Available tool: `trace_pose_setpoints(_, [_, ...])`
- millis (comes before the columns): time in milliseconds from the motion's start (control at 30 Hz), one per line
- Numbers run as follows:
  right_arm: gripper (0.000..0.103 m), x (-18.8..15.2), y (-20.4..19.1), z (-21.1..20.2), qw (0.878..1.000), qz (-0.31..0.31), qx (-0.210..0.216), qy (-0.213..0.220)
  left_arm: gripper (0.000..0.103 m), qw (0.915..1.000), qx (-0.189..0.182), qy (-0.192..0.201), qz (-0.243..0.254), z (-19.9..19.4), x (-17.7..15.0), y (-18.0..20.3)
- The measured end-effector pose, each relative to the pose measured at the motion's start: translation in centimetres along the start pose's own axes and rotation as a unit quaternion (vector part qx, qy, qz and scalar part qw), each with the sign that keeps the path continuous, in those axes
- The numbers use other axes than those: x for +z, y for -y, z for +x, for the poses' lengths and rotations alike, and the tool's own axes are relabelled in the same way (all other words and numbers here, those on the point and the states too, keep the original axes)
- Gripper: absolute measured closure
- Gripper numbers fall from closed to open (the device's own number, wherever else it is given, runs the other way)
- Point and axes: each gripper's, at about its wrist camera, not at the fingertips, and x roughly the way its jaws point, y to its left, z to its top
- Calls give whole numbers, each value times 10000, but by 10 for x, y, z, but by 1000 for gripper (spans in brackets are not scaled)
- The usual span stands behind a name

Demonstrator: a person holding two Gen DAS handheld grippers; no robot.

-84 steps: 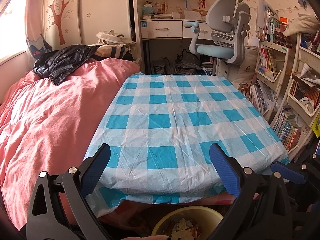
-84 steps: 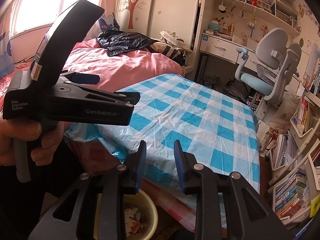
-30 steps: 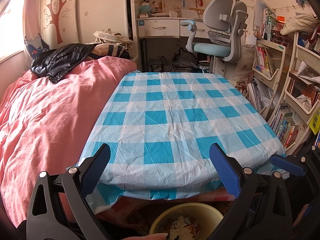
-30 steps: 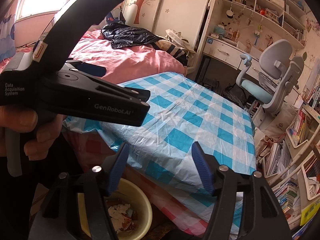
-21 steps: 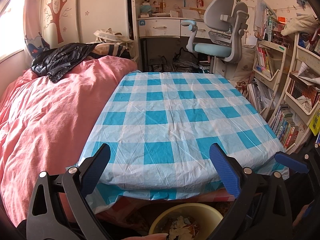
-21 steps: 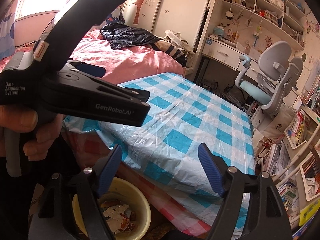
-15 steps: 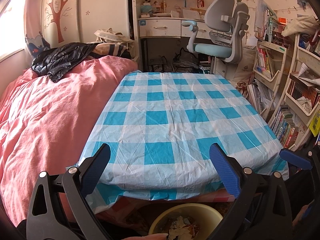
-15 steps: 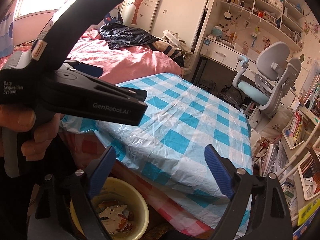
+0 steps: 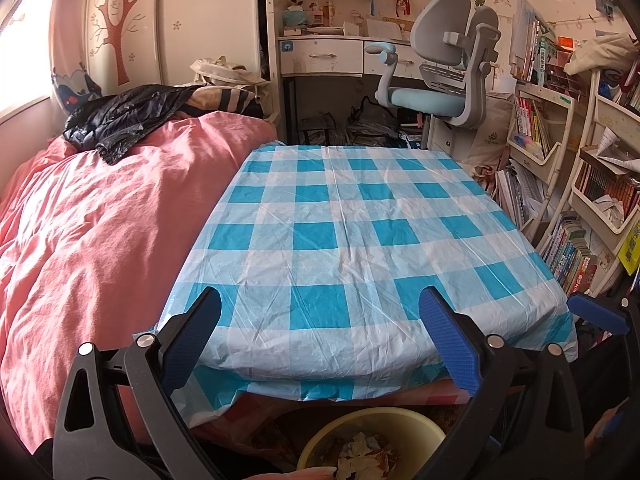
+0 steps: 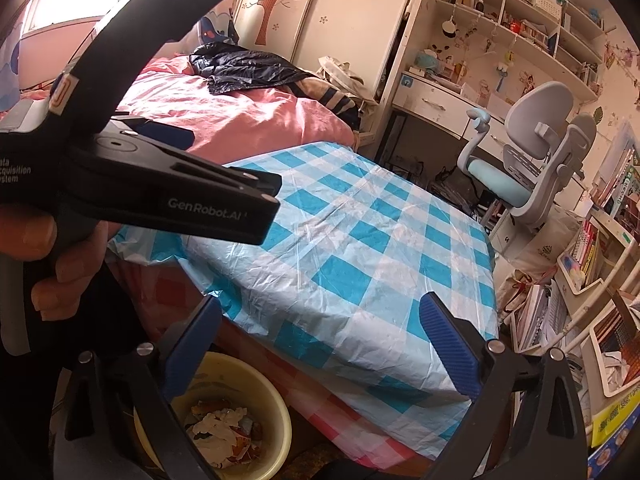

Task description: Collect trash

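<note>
A yellow bin (image 10: 276, 420) stands on the floor below the table's near edge, with crumpled paper and wrappers (image 10: 220, 432) inside; it also shows in the left wrist view (image 9: 400, 420). My left gripper (image 9: 320, 332) is open and empty, held over the table's near edge above the bin. My right gripper (image 10: 320, 340) is open wide and empty, above and to the right of the bin. The left gripper's black body (image 10: 160, 196) fills the left of the right wrist view. No trash shows on the blue checked tablecloth (image 9: 352, 240).
A bed with a pink cover (image 9: 100, 220) lies left of the table, a black jacket (image 9: 128, 116) on it. A grey desk chair (image 9: 444, 72) and desk stand behind. Bookshelves (image 9: 580, 200) line the right side.
My right gripper has opened from nearly shut to wide open. My left gripper has stayed open and almost still.
</note>
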Motion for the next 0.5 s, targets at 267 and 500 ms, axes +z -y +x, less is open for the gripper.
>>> trace_pose_setpoints(267, [8,0,0,0,10000,-19,-9,-16,7,10000,-1,1,-1,0,0,0])
trace_pose_setpoints(500, [8,-2,0,1,10000,-2,-21,-32,7,10000,-1,-2,0,-1,-1,1])
